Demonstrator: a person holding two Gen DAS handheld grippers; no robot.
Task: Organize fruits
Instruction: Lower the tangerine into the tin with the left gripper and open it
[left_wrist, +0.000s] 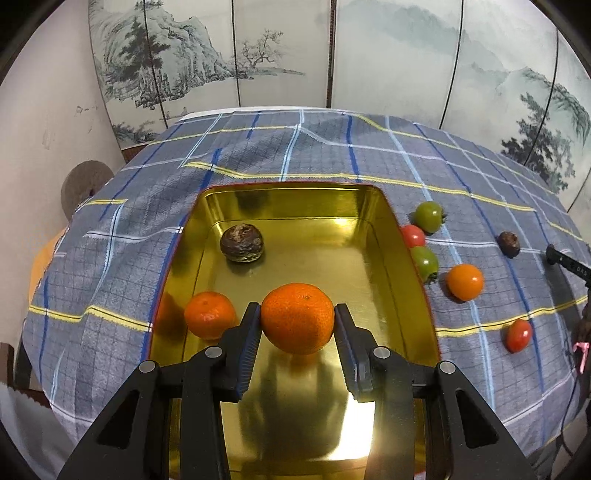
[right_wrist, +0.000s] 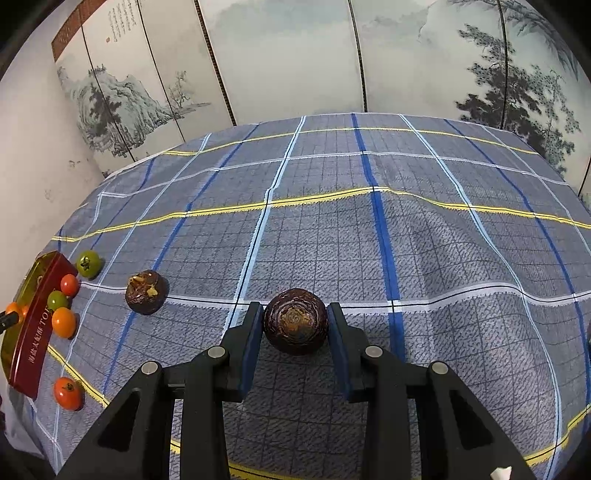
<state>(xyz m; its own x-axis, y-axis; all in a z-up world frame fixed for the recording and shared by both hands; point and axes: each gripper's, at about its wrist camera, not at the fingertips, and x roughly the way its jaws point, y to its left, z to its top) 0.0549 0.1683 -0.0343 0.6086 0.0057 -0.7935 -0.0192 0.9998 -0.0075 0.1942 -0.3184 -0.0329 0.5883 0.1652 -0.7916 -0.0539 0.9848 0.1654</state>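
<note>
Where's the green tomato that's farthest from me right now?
In the left wrist view, the far green tomato sits on the cloth just right of the gold tin, beside a red tomato.

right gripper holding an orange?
No, in the right wrist view the right gripper is shut on a dark brown wrinkled fruit above the checked cloth.

The left wrist camera looks steeply down along its gripper (left_wrist: 297, 319), close above the gold-lined rectangular metal tin (left_wrist: 402, 258). The right wrist camera tilts likewise over the blue-grey plaid-clothed surface (right_wrist: 369, 240), farther right. Both views share the tin's right side (small fruits there) and the painted folding screen (left_wrist: 280, 55) behind.
</note>
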